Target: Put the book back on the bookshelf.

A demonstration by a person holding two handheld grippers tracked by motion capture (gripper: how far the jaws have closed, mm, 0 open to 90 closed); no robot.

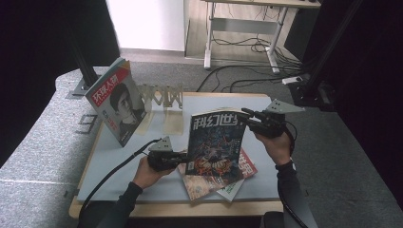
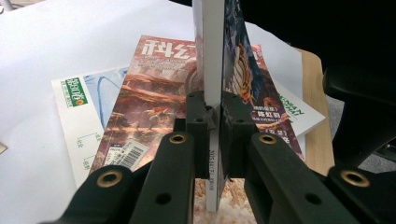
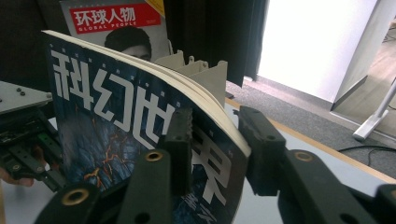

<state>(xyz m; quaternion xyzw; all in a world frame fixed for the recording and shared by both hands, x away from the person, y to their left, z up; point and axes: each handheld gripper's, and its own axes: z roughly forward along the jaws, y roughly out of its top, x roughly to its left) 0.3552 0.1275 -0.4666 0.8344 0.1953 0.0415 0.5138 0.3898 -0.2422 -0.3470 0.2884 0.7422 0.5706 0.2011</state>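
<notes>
Currently, item one: the dark science-fiction magazine (image 1: pixel 216 142) stands upright on edge near the table's (image 1: pixel 119 180) centre, over a flat pile. Your left gripper (image 1: pixel 183 156) clamps its lower spine edge at 9 o'clock, pads (image 2: pixel 198 119) pressed tight on both faces. Your right gripper (image 1: pixel 247 114) sits at its top corner, 2 o'clock; the jaws straddle the page edge, the near pad against the cover, the far one standing clear.

Item two: red-titled magazine (image 1: pixel 204 183) and white booklet (image 1: pixel 233 190) beneath.

Item three: portrait magazine (image 1: pixel 116 102) leaning at 10 o'clock, beside the beige rack (image 1: pixel 164 97).
</notes>
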